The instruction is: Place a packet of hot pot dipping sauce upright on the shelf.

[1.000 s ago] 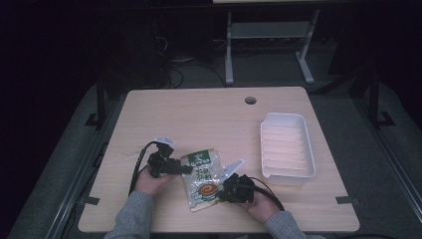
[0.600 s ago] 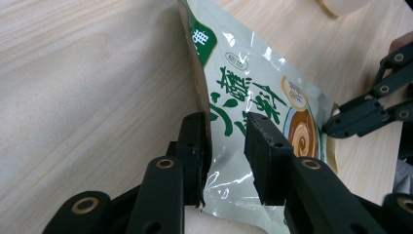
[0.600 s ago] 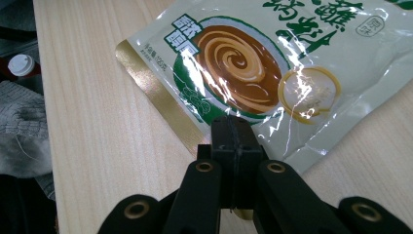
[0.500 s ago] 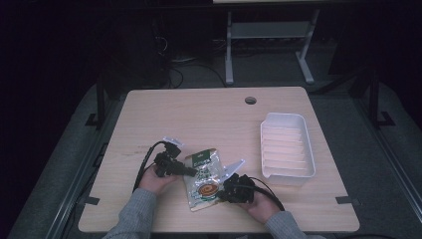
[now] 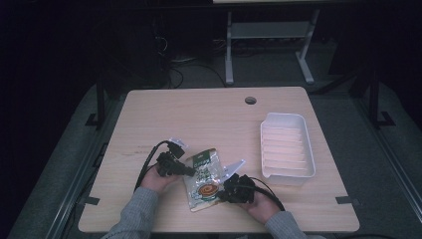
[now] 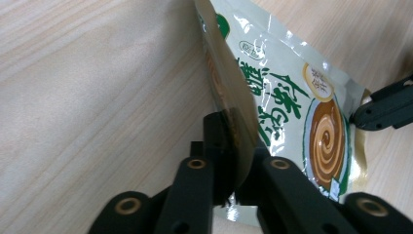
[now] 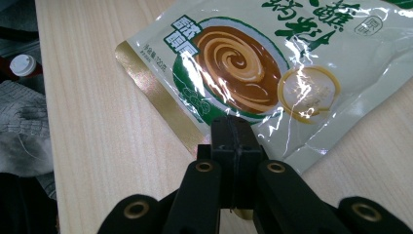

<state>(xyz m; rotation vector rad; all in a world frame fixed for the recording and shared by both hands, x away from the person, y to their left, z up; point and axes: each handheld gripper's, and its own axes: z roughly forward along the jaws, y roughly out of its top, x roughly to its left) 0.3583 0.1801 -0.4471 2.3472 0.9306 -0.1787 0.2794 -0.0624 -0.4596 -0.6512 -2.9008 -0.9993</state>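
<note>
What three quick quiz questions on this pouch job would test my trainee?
1. True or false: the left gripper has just been closing onto the pouch edge.
2. Which lies right of the pouch in the high view? A tray B cup C box
3. Fill in: the right gripper is shut on the pouch's ____ edge.

Key: 1 true: it pinches a raised edge. 2 A. 3 near, beside the gold strip.

White ribbed tray (image 5: 287, 144) at table's (image 5: 209, 114) right; round hole (image 5: 250, 100) near far edge.
</note>
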